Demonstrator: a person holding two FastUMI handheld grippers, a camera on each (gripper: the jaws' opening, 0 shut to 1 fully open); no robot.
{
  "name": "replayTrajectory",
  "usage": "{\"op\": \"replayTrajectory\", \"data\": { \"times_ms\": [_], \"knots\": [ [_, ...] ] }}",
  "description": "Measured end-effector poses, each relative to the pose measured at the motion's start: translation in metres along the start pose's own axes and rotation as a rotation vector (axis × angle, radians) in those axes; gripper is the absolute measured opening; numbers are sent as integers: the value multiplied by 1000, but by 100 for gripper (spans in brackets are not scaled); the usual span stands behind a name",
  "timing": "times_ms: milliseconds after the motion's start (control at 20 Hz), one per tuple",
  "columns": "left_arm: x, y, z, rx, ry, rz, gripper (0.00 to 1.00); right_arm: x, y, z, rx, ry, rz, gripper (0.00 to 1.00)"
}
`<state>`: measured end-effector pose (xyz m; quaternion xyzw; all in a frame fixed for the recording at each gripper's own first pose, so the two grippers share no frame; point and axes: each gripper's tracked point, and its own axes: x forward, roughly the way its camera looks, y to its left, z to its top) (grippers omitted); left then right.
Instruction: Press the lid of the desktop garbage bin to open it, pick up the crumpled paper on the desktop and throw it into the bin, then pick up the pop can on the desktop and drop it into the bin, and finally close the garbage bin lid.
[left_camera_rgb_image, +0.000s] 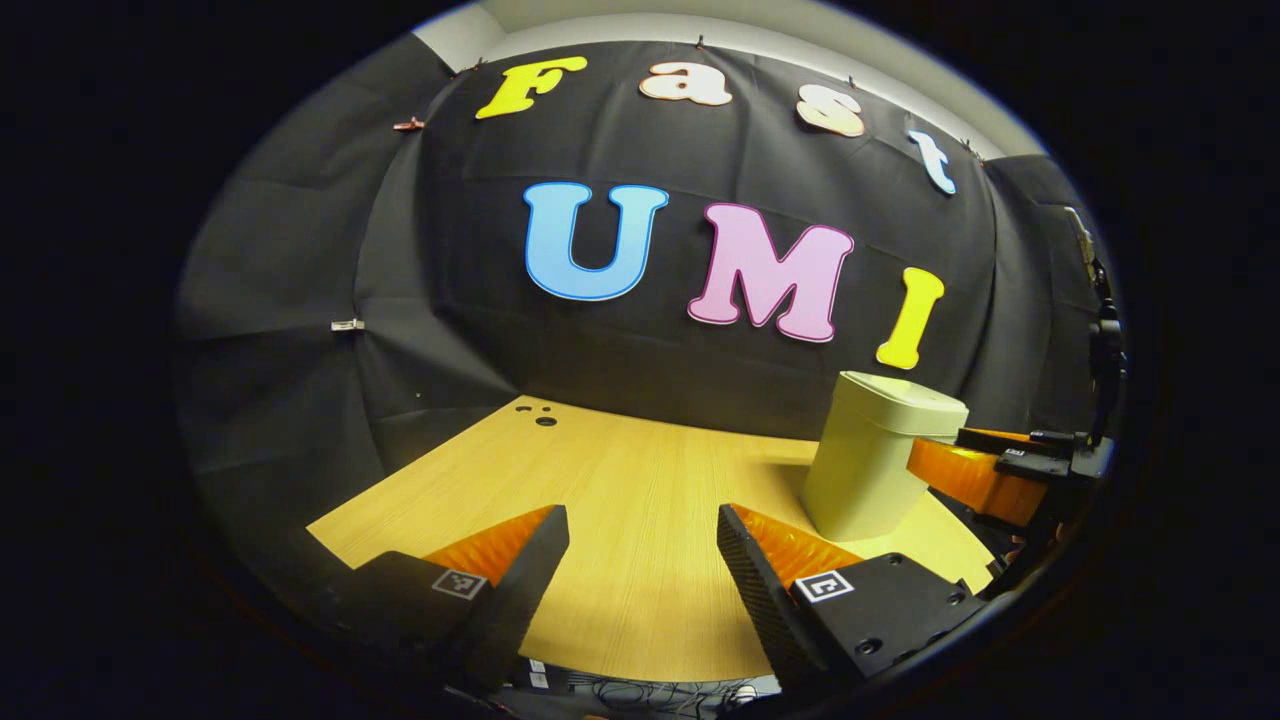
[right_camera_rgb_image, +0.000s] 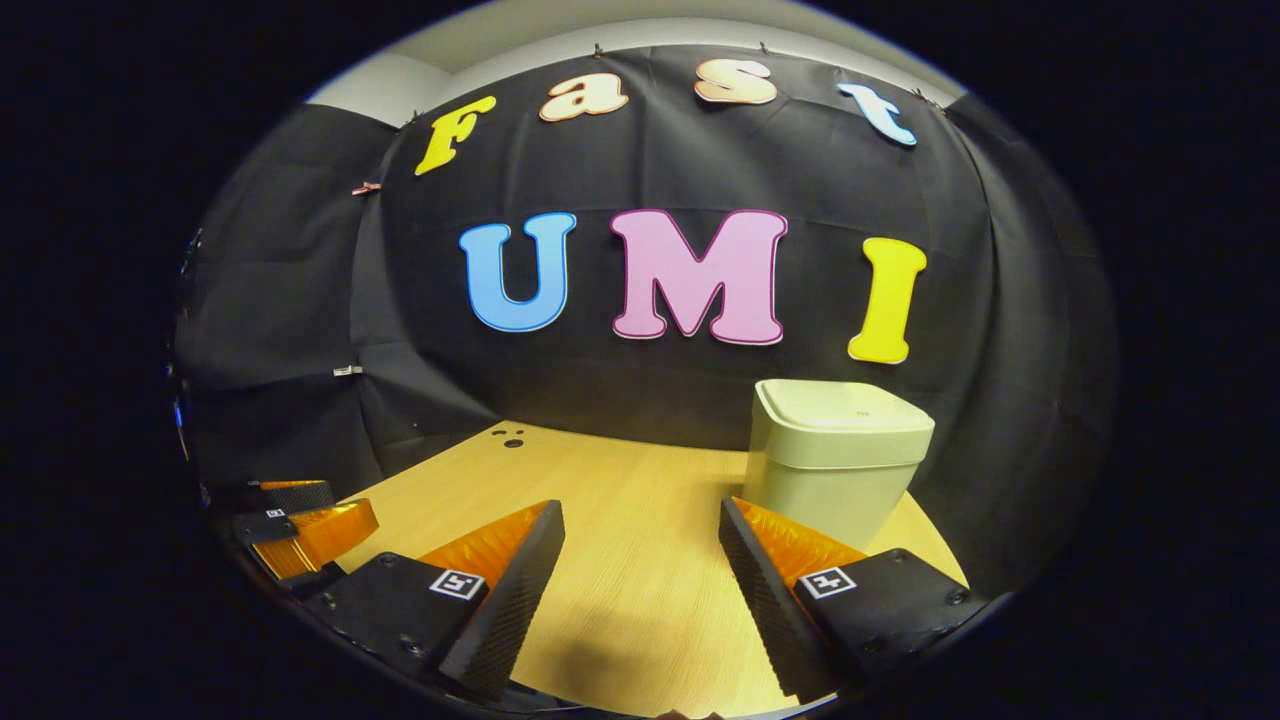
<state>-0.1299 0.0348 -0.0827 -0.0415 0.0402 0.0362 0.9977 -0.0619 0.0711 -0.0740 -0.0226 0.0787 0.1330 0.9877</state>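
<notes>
A pale green garbage bin (left_camera_rgb_image: 872, 460) stands on the wooden desktop (left_camera_rgb_image: 640, 520) at the right, its lid (right_camera_rgb_image: 840, 410) down. In the right gripper view the bin (right_camera_rgb_image: 835, 460) rises just beyond the right finger. My left gripper (left_camera_rgb_image: 643, 530) hovers open above the desk's front edge, nothing between its fingers. My right gripper (right_camera_rgb_image: 642, 525) is open too and holds nothing. The right gripper (left_camera_rgb_image: 1000, 470) also shows beside the bin at the far right of the left gripper view. The left gripper (right_camera_rgb_image: 300, 525) appears low at the left of the right gripper view.
Small dark holes (left_camera_rgb_image: 540, 413) mark the desk's far left corner. The black cloth wall closes off the back and both sides. Cables (left_camera_rgb_image: 660, 692) lie below the desk's front edge. A black stand (left_camera_rgb_image: 1105, 350) rises at the far right.
</notes>
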Motion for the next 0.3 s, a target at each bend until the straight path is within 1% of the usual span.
{"op": "replayTrajectory", "data": {
  "times_ms": [150, 300],
  "knots": [
    [4, 4, -4, 20, 17, 17, 96, 1, -3, 6, 18, -26, 1, 98],
    [9, 6, -16, 3, 53, 19, 96, 4, -13, 5, 24, -30, -16, 98]
  ]
}}
